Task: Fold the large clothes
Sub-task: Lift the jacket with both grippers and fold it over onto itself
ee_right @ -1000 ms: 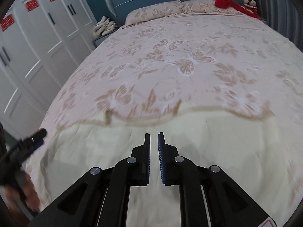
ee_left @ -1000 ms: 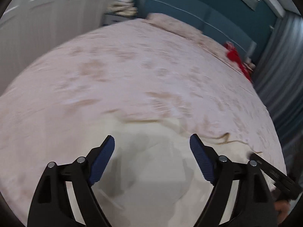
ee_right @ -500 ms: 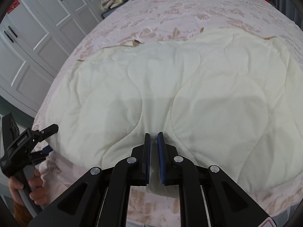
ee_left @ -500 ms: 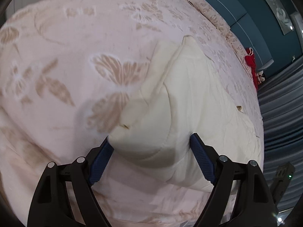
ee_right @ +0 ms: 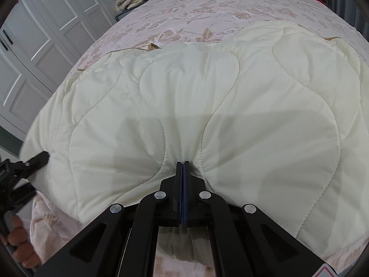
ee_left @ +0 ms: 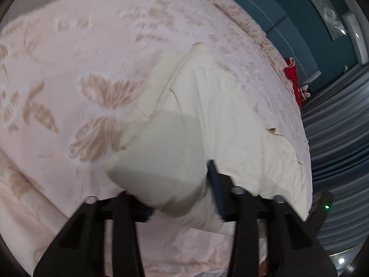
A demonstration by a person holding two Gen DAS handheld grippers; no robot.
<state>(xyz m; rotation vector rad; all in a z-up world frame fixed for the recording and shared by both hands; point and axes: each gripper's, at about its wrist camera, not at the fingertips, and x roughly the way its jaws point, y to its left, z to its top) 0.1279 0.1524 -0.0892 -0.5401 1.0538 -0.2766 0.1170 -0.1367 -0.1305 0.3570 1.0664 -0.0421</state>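
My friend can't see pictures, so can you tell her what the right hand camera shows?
The right gripper is pinched shut on the near edge of a puffy cream quilt, bunching the fabric into folds. The quilt lies on a bed with a pink butterfly bedspread. At the far left, the left gripper reaches the quilt's corner, with white wardrobe doors behind.

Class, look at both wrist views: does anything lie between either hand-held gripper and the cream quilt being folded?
Nothing visible does. The right hand-held gripper is already shut on the cream quilt, and the left hand-held gripper has the quilt's corner bunched between its fingers.
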